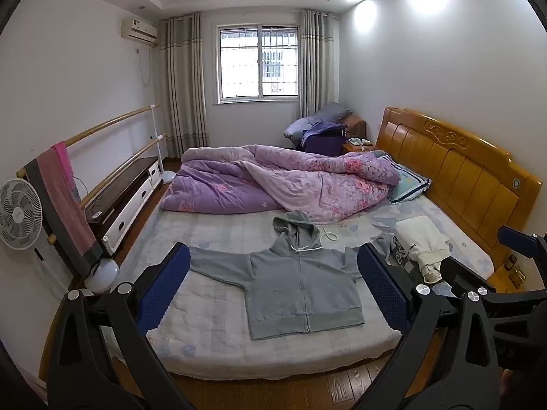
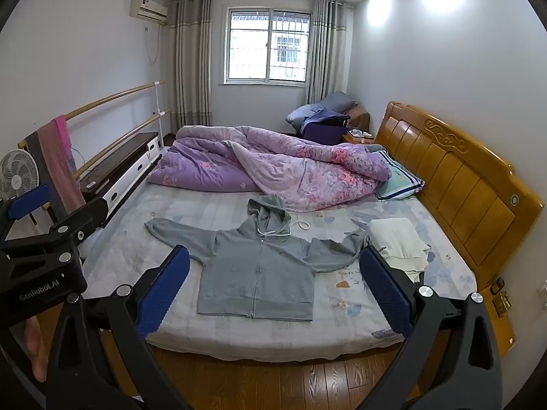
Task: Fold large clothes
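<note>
A grey zip-up hoodie (image 1: 301, 287) (image 2: 256, 276) lies flat on the bed (image 1: 205, 335) (image 2: 342, 335), front up, sleeves spread sideways, hood toward the far side. My left gripper (image 1: 273, 270) hovers over the bed's near edge, wide open, nothing between its blue pads. My right gripper (image 2: 273, 270) is also held wide open above the near edge, empty. In the right wrist view, the left gripper (image 2: 30, 225) shows at the left side; in the left wrist view, part of the right gripper (image 1: 512, 273) shows at the right. Neither touches the hoodie.
A rumpled purple quilt (image 1: 283, 181) (image 2: 273, 167) fills the far half of the bed. Folded white clothes (image 1: 420, 239) (image 2: 400, 242) lie by the right sleeve near the wooden headboard (image 1: 458, 171). A fan (image 1: 18, 215), a towel rail and a low cabinet (image 1: 126, 194) stand at the left.
</note>
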The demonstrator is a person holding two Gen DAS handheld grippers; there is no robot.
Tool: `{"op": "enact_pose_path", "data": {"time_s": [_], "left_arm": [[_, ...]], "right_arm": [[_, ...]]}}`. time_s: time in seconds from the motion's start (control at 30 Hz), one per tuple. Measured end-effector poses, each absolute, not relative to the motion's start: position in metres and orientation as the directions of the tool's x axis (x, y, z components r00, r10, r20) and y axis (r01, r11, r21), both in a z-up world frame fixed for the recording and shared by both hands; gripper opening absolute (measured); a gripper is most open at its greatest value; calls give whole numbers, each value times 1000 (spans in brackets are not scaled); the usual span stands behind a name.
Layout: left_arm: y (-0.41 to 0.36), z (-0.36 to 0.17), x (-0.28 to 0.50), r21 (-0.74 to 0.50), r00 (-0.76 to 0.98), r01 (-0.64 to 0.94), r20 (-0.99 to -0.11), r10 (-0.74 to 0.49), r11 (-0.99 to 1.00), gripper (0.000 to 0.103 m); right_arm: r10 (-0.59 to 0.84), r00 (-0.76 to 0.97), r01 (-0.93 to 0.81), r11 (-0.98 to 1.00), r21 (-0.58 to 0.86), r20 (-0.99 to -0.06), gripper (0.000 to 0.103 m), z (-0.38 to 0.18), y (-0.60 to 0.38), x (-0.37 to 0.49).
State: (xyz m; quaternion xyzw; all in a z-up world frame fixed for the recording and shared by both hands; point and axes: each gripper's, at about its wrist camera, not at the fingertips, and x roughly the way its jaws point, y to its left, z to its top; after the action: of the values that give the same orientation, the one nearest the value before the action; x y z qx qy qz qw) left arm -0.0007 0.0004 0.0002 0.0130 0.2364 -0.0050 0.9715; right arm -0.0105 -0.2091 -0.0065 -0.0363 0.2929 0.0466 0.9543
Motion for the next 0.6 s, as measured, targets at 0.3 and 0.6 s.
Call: {"op": "enact_pose_path", "data": {"time_s": [0.3,0.6], "left_arm": [[0,0,0,25,883,19,-469,-5,1000,98],[0,-3,2,23,881,19,-473,-6,1000,98]], "right_arm": [[67,828,-106,994,-39,-556,96,-7,-209,-10],[72,822,-114,993,-40,-565,96,-13,-210,-9]]}}
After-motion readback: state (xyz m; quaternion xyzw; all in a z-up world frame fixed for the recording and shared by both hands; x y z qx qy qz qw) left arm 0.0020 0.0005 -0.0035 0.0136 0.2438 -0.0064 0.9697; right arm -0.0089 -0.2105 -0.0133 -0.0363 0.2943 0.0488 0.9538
